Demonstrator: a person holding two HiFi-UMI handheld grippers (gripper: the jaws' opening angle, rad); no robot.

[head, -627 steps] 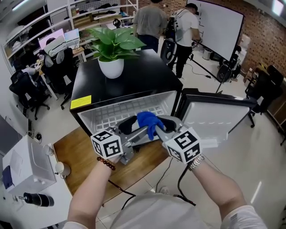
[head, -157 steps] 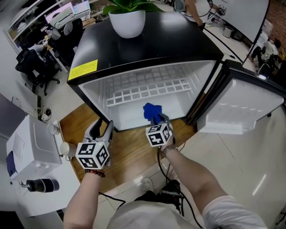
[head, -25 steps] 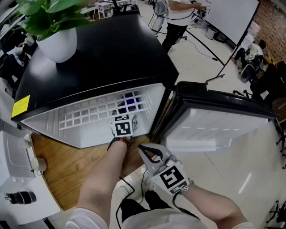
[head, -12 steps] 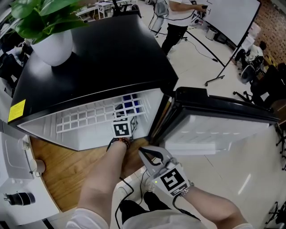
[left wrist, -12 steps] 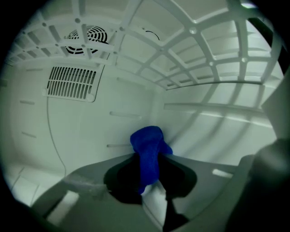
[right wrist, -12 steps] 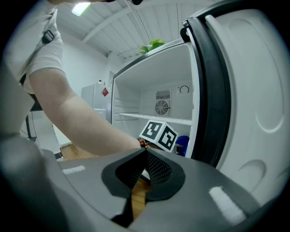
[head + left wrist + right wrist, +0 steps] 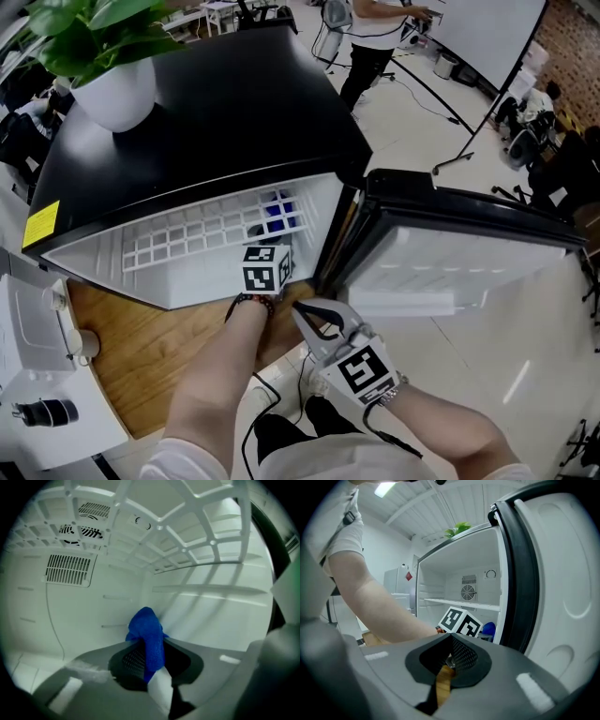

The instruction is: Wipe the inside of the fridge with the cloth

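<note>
Only the left gripper view showed the left gripper fingers pinching the blue cloth inside the white-lined black fridge; the right gripper fingers were closed, empty.

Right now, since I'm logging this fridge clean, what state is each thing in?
Black fridge door: open.
Left gripper: shut on the blue cloth.
Blue cloth: bunched, inside the fridge.
Right gripper: shut, empty, outside the fridge.
White wire shelf: in place.
Green plant in white pot: upright on the fridge top.
</note>
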